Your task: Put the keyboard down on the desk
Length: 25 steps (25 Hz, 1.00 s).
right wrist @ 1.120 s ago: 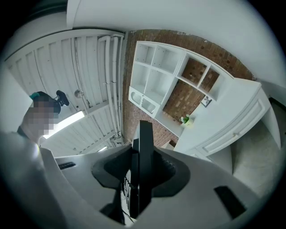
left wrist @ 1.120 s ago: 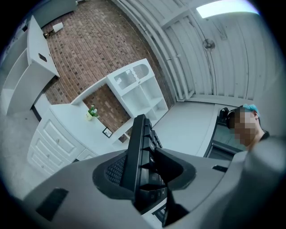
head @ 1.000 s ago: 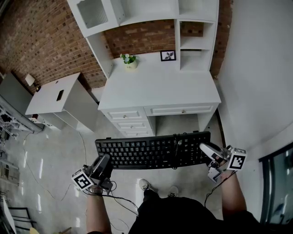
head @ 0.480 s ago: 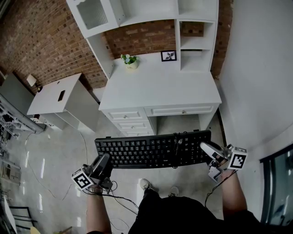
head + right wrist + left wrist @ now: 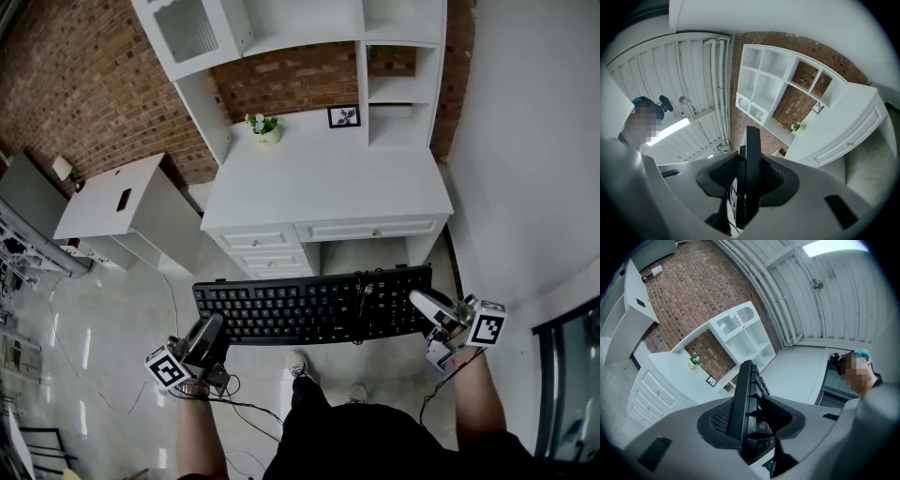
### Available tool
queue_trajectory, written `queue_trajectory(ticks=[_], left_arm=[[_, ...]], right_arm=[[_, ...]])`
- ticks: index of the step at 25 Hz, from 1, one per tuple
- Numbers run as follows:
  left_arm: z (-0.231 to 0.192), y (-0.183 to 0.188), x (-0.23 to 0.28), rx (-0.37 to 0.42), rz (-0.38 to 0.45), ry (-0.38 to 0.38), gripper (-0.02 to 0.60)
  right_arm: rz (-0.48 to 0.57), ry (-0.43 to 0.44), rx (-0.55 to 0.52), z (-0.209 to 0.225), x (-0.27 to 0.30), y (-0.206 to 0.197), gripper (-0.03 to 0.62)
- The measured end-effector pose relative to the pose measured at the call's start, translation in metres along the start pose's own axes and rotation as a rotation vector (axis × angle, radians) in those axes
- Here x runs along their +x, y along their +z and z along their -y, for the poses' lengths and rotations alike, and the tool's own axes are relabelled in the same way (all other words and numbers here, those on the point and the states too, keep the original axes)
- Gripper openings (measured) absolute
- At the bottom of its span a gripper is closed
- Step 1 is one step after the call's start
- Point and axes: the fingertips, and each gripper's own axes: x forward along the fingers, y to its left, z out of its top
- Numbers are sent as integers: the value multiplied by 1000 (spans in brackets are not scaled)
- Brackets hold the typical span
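Observation:
A black keyboard hangs level in the air in front of the white desk, over the floor. My left gripper is shut on the keyboard's left end and my right gripper is shut on its right end. Seen edge-on in the left gripper view, the keyboard runs between the jaws of the left gripper. The right gripper view shows the keyboard clamped edge-on in the right gripper. A cable droops from the keyboard's middle.
On the desk's back edge stand a small potted plant and a picture frame, under white shelves. A low white cabinet stands left of the desk. A white wall runs along the right. Cables lie on the floor.
The keyboard and both grippers have hardly shifted; the view has drifted slightly.

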Motion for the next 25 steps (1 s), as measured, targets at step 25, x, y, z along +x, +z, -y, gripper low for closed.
queue_trajectory(ticks=[25], left_arm=[[-121, 63, 54, -71, -56, -64, 178]], right_arm=[[31, -105, -16, 49, 102, 15, 140]])
